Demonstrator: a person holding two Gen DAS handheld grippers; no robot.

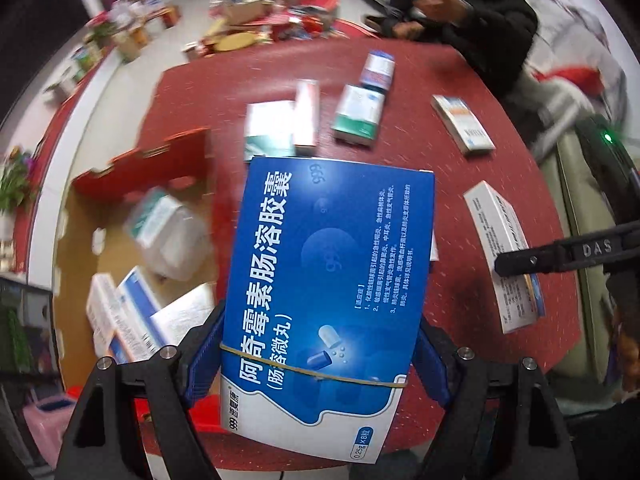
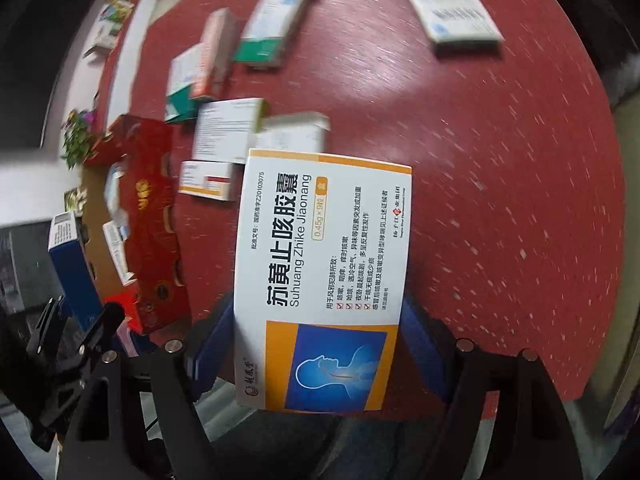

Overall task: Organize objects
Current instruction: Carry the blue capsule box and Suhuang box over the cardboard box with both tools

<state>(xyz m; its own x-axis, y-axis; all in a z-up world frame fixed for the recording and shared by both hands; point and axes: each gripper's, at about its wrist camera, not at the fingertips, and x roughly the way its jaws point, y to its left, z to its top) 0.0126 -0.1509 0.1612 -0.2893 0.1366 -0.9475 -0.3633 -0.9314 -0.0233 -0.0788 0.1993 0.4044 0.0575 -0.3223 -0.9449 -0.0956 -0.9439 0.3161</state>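
Note:
My left gripper (image 1: 316,356) is shut on a blue medicine box (image 1: 328,280) with a rubber band around it, held above the red round table (image 1: 460,184). My right gripper (image 2: 316,352) is shut on a white and orange medicine box (image 2: 324,256) above the same table (image 2: 500,160). The left gripper and its blue box also show at the left of the right wrist view (image 2: 72,272). An open red cardboard box (image 1: 144,168) at the table's left holds several medicine boxes; it also shows in the right wrist view (image 2: 152,220).
Several medicine boxes lie scattered on the table, among them a green and white one (image 1: 358,118) and a white one (image 1: 504,256). A person in dark clothes (image 1: 472,12) sits at the far side. Clutter covers the floor beyond.

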